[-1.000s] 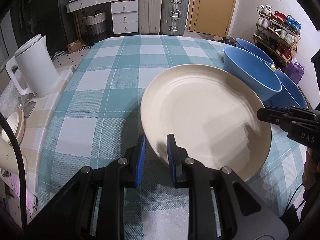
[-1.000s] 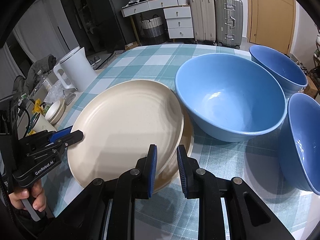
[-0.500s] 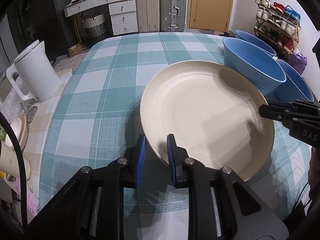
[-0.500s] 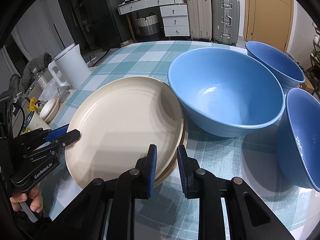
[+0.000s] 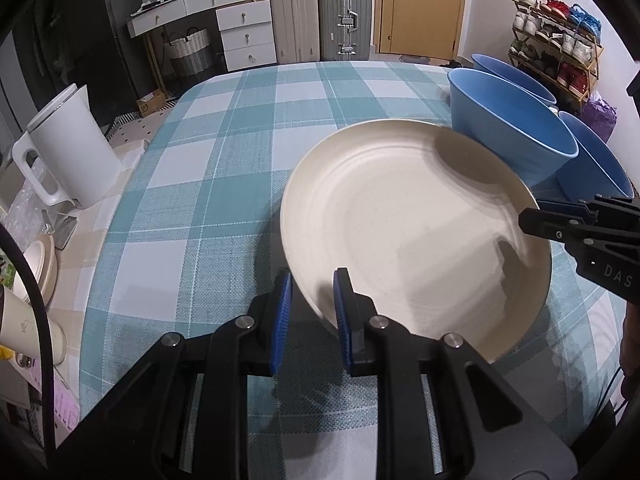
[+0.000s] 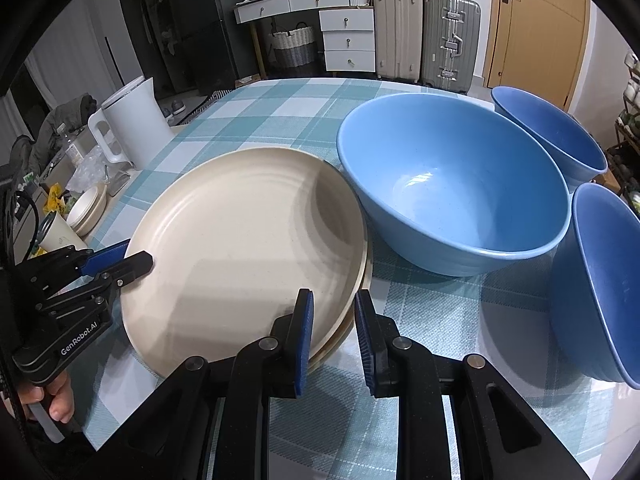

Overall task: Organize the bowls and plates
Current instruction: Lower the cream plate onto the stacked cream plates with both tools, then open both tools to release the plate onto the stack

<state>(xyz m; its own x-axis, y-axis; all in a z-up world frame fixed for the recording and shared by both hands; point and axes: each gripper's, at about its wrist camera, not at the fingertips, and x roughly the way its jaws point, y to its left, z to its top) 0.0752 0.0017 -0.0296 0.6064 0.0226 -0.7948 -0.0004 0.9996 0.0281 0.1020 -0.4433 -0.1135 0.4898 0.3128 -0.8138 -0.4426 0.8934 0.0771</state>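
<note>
A cream plate [image 5: 412, 232] [image 6: 240, 240] is held from both sides over the checked tablecloth. My left gripper [image 5: 313, 276] [image 6: 120, 260] is shut on its left rim. On the opposite rim my right gripper [image 6: 333, 296] [image 5: 528, 216] is shut too. Under the plate the rims of more cream plates [image 6: 368, 268] peek out on the right. Three blue bowls stand upright to the right: a large one [image 6: 452, 184] [image 5: 508, 128] touching the plates, one behind it [image 6: 552, 136] and one nearer [image 6: 600, 280].
A white kettle [image 5: 68, 148] [image 6: 132, 128] stands at the table's left edge, with a paper cup [image 5: 24, 328] and a small cream bowl [image 5: 40, 268] on the counter beside it. The teal checked cloth [image 5: 224, 160] stretches to the far edge. Suitcases, drawers and a shoe rack stand beyond.
The held plate has shifted right, so it covers more of the plates under it. Both grippers have kept their grip on its rim.
</note>
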